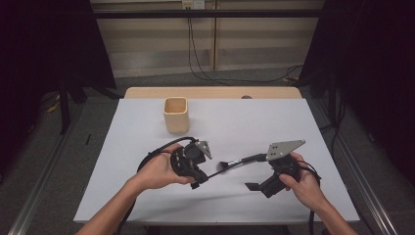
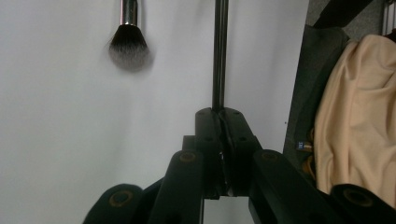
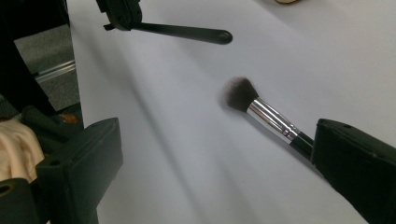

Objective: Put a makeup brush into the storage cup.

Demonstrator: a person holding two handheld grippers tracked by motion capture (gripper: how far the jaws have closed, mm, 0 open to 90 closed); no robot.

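Left tool [image 1: 199, 182]: jaws clamped tight on a thin dark stick [image 2: 219, 56], most likely a brush handle. In the left gripper view it runs straight out from between the pads. In the right gripper view its rounded free end hangs clear above the worktop [image 1: 274, 122].

Right tool [image 1: 259, 171]: jaws wide apart, nothing pinched. A makeup brush [image 3: 261, 112] with a dark bristle head and silver ferrule lies in the gap. Its handle end disappears behind the right-hand jaw in the right gripper view, so contact with that pad can't be judged. The other jaw is well clear.

High view: the brush lies flat on the white worktop between the two tools, bristles toward the left tool, handle toward the right one. The brush head sits just beside the left tool's tip.

Wooden cup [image 1: 176, 115] stands upright further back on the worktop, well apart from both hands.

Both hands are low at the near edge, cables trailing.
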